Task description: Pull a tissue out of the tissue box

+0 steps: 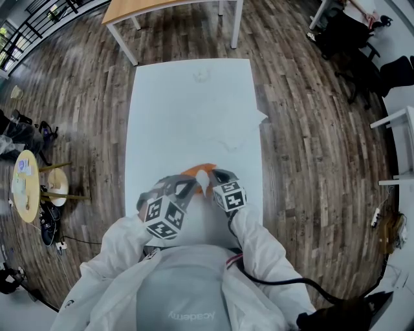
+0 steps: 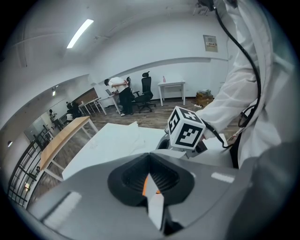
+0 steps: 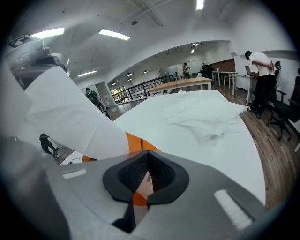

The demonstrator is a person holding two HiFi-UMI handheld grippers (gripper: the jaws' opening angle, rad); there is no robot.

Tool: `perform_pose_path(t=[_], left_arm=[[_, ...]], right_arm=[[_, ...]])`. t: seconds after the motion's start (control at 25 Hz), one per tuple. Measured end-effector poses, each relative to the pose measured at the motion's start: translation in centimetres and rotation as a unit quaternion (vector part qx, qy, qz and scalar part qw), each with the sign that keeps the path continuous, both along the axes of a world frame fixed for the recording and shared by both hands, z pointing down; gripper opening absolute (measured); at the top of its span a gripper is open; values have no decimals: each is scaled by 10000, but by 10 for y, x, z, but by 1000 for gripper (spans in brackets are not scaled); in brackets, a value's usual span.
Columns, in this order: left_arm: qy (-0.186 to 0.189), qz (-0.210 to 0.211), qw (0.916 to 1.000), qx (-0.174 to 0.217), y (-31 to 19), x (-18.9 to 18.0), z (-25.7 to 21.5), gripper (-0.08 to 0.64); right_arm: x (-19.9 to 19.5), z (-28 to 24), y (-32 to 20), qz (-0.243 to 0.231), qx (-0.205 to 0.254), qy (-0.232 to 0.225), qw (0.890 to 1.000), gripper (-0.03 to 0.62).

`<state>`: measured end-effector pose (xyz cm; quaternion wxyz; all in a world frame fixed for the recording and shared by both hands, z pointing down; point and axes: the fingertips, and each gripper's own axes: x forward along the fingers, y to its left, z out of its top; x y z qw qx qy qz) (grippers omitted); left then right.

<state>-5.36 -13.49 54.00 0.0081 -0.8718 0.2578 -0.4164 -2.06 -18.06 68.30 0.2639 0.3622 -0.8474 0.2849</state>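
Observation:
An orange tissue box (image 1: 194, 170) lies on the white table (image 1: 194, 110), close to the person's body. A white tissue (image 1: 204, 183) rises out of it between both grippers. My left gripper (image 1: 191, 185) is shut on the tissue (image 2: 155, 208), a white strip pinched between its jaws with the orange box (image 2: 145, 185) behind. In the right gripper view the tissue (image 3: 70, 117) stretches up and to the left as a wide sheet. My right gripper (image 3: 146, 183) is shut on the near edge of the box (image 3: 138, 143). It sits just right of the tissue (image 1: 215, 176).
Crumpled loose tissues (image 1: 233, 143) (image 3: 206, 117) lie mid-table, and another (image 1: 202, 76) lies near the far end. A wooden table (image 1: 162, 6) stands beyond, office chairs (image 1: 352, 39) at the far right, a small round table (image 1: 26, 184) on the left floor.

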Motion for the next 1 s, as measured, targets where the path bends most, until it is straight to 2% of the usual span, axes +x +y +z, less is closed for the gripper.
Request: perform_pose_path(t=[0.72, 1.0], left_arm=[[105, 18, 9997, 198, 1, 3, -22, 2], [271, 28, 9989, 381, 0, 7, -48, 2]], right_arm=[[2, 4, 1, 49, -34, -49, 10000, 2], [3, 5, 1, 89, -54, -27, 9999, 2]])
